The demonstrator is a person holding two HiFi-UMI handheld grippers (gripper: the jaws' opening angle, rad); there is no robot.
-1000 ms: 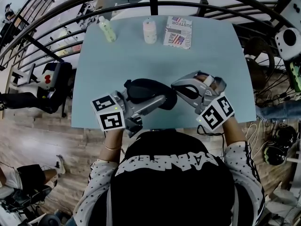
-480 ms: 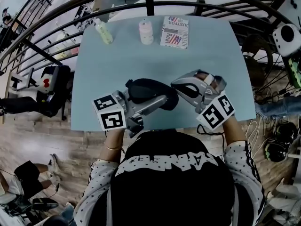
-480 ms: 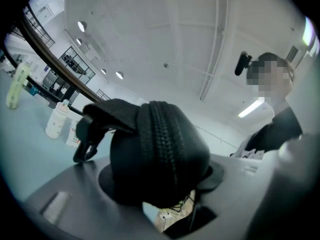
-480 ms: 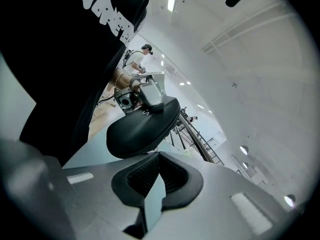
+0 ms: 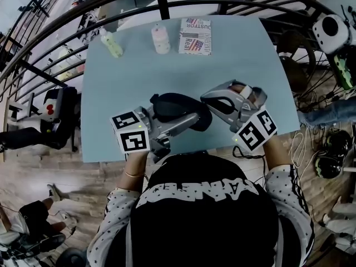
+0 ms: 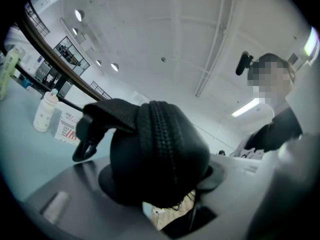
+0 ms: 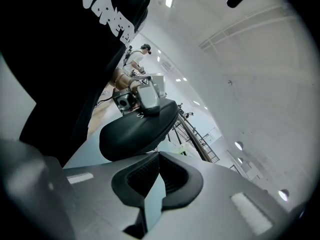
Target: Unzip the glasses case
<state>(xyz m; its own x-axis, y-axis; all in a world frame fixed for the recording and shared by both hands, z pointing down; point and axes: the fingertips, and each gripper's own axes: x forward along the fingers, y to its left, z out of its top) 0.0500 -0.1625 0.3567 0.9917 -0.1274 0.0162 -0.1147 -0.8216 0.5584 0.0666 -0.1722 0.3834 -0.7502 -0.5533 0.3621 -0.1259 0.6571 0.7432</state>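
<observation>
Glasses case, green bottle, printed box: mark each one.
glasses case (image 5: 175, 103), head view, its black top shell.
green bottle (image 5: 113, 47), head view, its body.
printed box (image 5: 195, 36), head view, its top face.

The left gripper (image 5: 189, 120) lies level and points right across the body, its jaws clamped on the glasses case (image 5: 175, 105). The right gripper (image 5: 207, 98) tilts slightly downward and points left, jaws pressed together. The left forearm (image 5: 133, 168) and right forearm (image 5: 275, 156) reach forward, close to the chest.

Head view overhead, both gripper views near case (image 6: 155, 149)
</observation>
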